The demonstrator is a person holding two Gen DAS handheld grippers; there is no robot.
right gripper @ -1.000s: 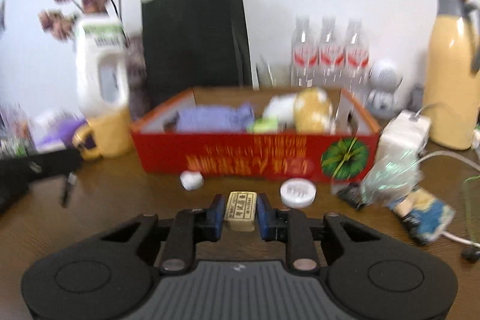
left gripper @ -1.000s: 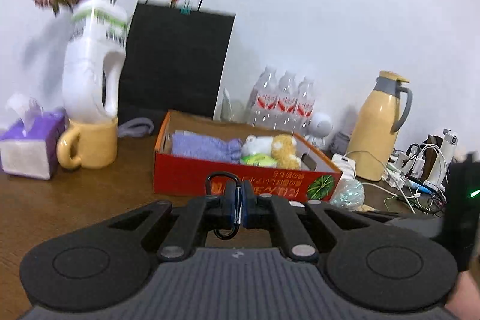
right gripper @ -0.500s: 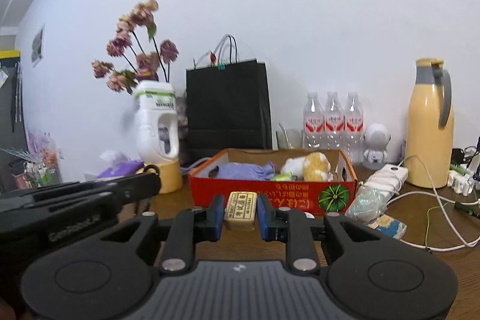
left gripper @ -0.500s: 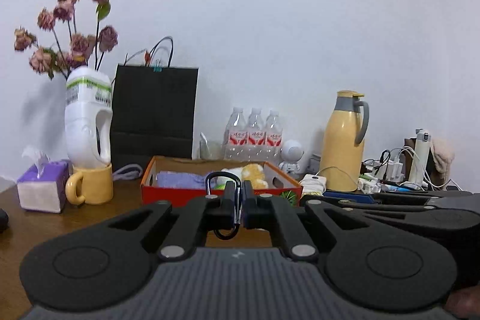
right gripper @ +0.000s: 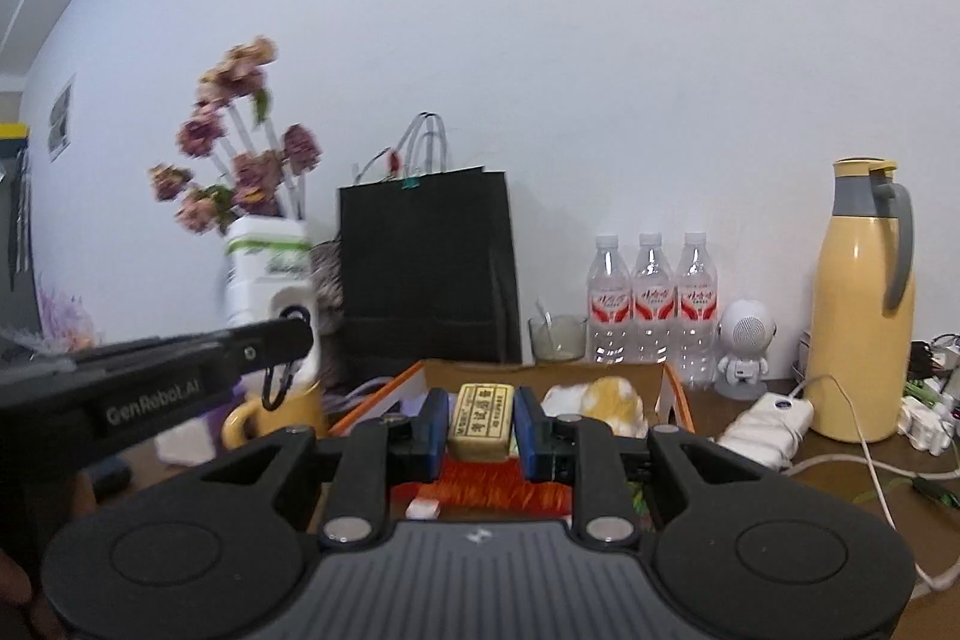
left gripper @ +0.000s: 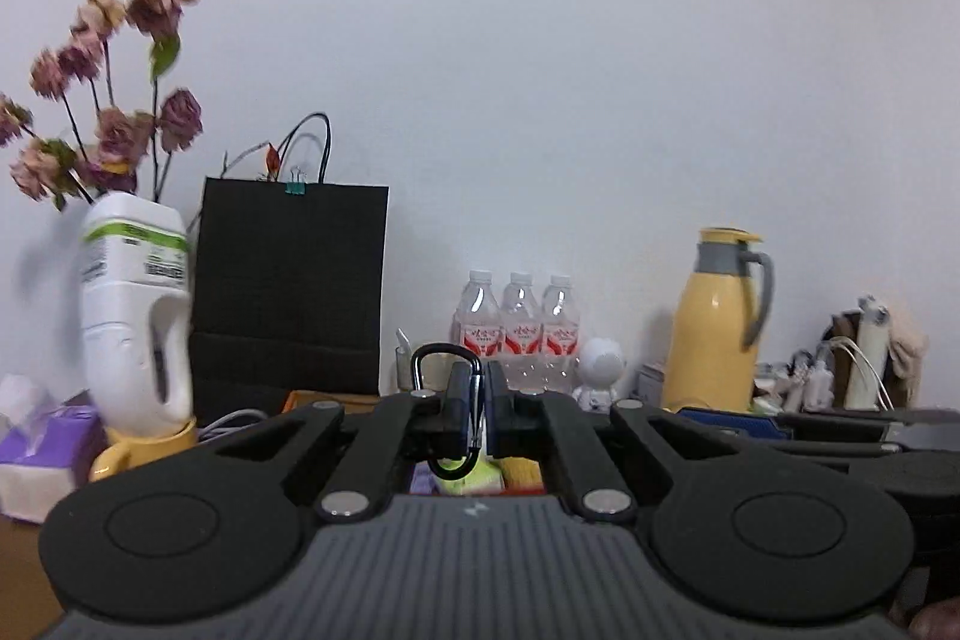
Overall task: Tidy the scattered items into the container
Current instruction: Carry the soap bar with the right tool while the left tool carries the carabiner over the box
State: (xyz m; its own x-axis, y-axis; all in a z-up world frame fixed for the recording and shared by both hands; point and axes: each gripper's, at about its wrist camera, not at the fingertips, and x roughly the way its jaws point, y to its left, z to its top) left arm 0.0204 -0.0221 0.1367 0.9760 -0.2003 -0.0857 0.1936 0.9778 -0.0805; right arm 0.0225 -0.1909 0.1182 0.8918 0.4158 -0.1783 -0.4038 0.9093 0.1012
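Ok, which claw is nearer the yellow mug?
Left. The left claw, gripping a carabiner, hangs right by the mug; the right claw, gripping a yellow block, is farther right, at the red box.

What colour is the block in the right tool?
Pale yellow-tan with dark printed characters; the block shows best in the right wrist view.

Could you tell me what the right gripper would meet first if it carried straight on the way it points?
Probably the plush toy inside the red box; depth is unclear, so it might pass over it.
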